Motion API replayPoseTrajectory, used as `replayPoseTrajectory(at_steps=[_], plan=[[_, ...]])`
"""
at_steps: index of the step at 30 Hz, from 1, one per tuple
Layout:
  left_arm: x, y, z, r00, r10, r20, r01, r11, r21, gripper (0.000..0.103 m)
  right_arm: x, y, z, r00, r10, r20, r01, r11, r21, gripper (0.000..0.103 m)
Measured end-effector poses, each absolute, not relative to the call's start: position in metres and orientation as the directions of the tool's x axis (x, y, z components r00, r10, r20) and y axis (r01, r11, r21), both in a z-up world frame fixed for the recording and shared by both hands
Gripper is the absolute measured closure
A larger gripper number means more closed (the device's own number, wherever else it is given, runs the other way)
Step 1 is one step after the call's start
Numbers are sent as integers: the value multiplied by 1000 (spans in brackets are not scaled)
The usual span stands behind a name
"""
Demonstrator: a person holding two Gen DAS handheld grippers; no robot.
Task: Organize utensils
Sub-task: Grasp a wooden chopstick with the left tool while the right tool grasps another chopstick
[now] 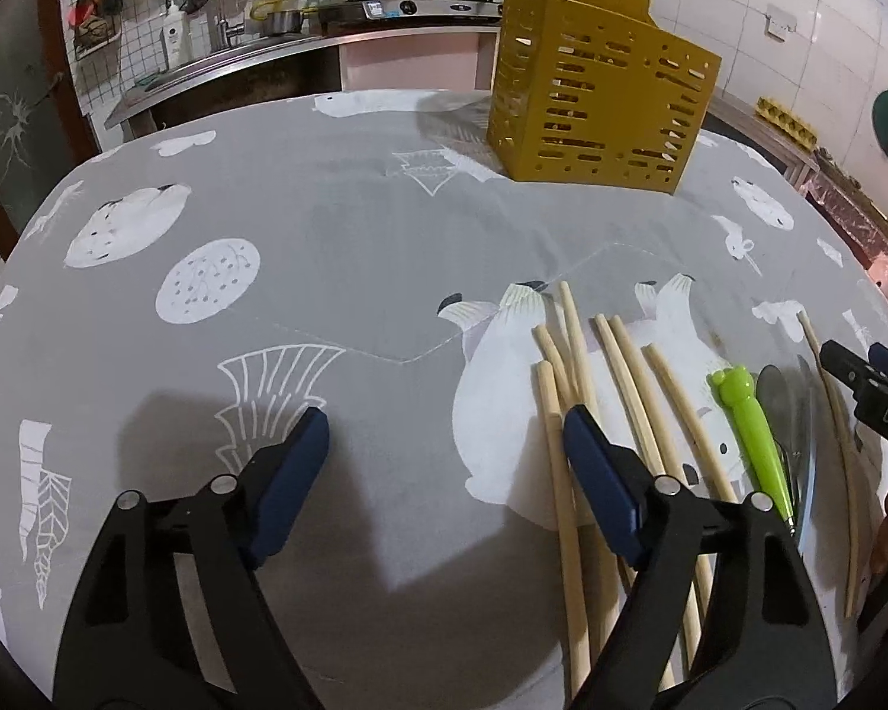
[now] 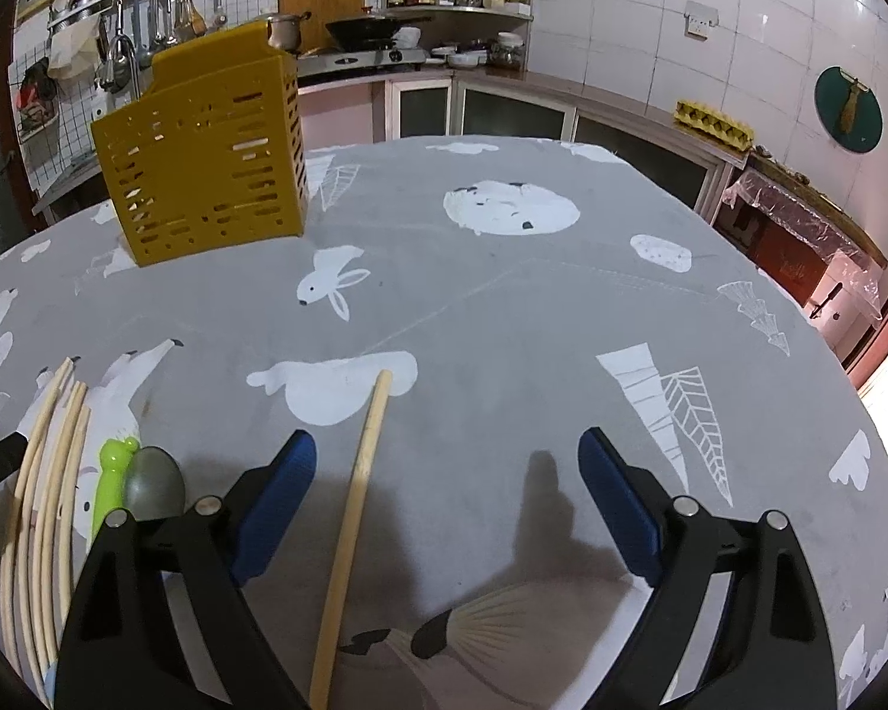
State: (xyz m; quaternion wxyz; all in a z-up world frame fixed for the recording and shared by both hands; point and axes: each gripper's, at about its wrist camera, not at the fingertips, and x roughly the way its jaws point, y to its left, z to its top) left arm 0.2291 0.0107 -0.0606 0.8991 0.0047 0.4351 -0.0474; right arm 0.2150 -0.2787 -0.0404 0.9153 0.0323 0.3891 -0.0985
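My left gripper has its jaws apart over bare grey tablecloth, nothing between the pads; its right finger overlaps the bundle of wooden chopsticks. Only the left view shows this bundle fanned out, plus the green-handled utensil and metal spoon just beside it, and my right gripper's tip at the frame edge. My right gripper is also spread wide, one lone chopstick lying between the fingers, pads not touching it. That stick reads clearly only in the right view. Farther back, the yellow slotted utensil holder stands upright on the cloth, well apart from the utensils. Kitchen counter is behind.
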Motion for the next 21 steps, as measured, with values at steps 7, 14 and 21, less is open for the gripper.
replayPoseTrajectory(at_steps=[7, 14, 21], plan=[[233, 1, -64, 602, -63, -796, 107, 994, 3, 24, 221, -277, -45, 652, -149, -743, 200, 980, -21, 22], [243, -5, -61, 579, -63, -813, 97, 995, -8, 46, 231, -277, -48, 629, -120, -768, 193, 981, 4, 40], [248, -6, -60, 561, -69, -825, 76, 997, -31, 61, 246, -271, -48, 613, -117, -781, 188, 982, 1, 59]])
